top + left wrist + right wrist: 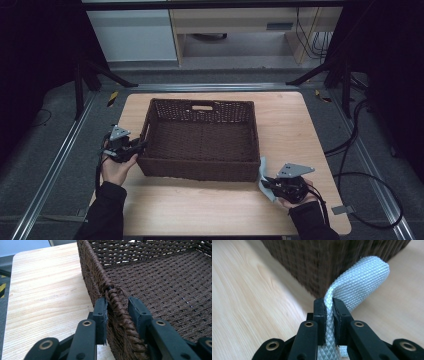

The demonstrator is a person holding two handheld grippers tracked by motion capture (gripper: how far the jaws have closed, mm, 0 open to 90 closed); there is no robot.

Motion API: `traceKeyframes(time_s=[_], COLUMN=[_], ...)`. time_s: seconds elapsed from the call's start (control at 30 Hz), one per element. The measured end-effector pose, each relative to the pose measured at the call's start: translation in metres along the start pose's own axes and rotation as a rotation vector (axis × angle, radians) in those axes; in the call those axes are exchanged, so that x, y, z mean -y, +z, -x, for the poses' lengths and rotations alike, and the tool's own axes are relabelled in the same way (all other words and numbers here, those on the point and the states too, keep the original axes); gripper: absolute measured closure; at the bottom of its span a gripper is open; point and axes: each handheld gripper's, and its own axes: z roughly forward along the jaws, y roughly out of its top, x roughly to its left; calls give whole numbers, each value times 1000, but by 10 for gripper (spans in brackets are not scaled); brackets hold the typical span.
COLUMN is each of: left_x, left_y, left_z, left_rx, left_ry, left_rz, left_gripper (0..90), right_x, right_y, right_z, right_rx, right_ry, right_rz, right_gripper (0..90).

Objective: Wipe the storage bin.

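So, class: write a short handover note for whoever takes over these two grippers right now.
Left gripper: straddles the rim of the woven basket at its left wall, one pad on the outside; a small gap shows at the inner pad, so treat it as not clamped.
Right gripper: shut on the grey textured cloth, at the basket's near right corner on the wooden table.
Done: cloth picked up and gripped.
Left: the cloth is still outside the basket; probably lift it over the wall and release it inside while the left steadies the rim.

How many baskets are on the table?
1. The dark brown woven rectangular basket sits mid-table on the light wooden table; its left wall stands between the left tool's jaws.
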Motion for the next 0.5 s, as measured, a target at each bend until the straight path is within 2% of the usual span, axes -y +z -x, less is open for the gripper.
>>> traceKeyframes(time_s=[0.1,0.17,0.23,0.4,0.47,0.5], left_x=[0,0,0,0,0,0], left_y=[0,0,0,0,0,0], left_z=[0,0,-1,-1,0,0], left_rx=[1,2,4,3,0,-1], left_ry=[-1,-2,-4,-3,-2,-1], left_rz=[0,0,-2,-2,-1,-1], left_gripper=[684,683,682,683,683,683], right_x=[4,2,-3,-20,-25,-26], right_y=[9,7,-2,-34,-41,-43], right_z=[-1,-2,-2,-5,-7,-8], right_rx=[-8,-6,2,24,15,11], right_ry=[-5,-5,-7,-11,-18,-21], right_rz=[-53,-40,7,215,263,271], right_gripper=[825,824,824,824,825,825])
